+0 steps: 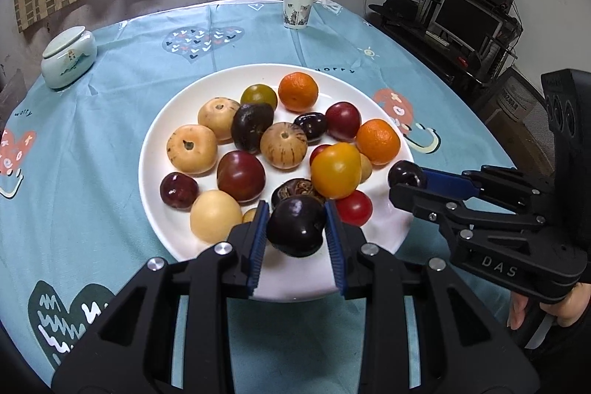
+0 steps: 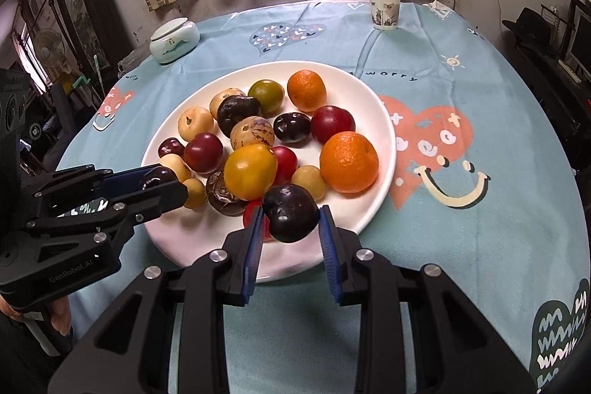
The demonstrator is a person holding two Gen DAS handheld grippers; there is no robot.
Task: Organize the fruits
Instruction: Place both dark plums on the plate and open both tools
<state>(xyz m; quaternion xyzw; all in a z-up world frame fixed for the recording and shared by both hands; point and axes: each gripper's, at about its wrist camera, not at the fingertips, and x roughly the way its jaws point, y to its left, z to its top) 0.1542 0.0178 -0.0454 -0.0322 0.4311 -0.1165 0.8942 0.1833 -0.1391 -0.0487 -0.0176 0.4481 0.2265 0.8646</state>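
Note:
A white plate (image 1: 173, 120) on the blue tablecloth holds many fruits: oranges (image 1: 298, 91), beige melons (image 1: 192, 148), red and dark plums, a yellow fruit (image 1: 335, 169). My left gripper (image 1: 295, 228) is shut on a dark plum (image 1: 295, 226) above the plate's near rim. My right gripper (image 2: 290, 218) is shut on another dark plum (image 2: 290, 216) over the plate's near edge (image 2: 384, 143). Each gripper shows in the other's view, the right one (image 1: 406, 178) and the left one (image 2: 160, 181), both with a plum between the fingers.
A paper cup (image 1: 297, 9) stands at the table's far side. A pale lidded ceramic jar (image 1: 68, 56) sits far left. A desk with a monitor (image 1: 465, 21) stands right of the table. The tablecloth (image 2: 443, 209) lies bare around the plate.

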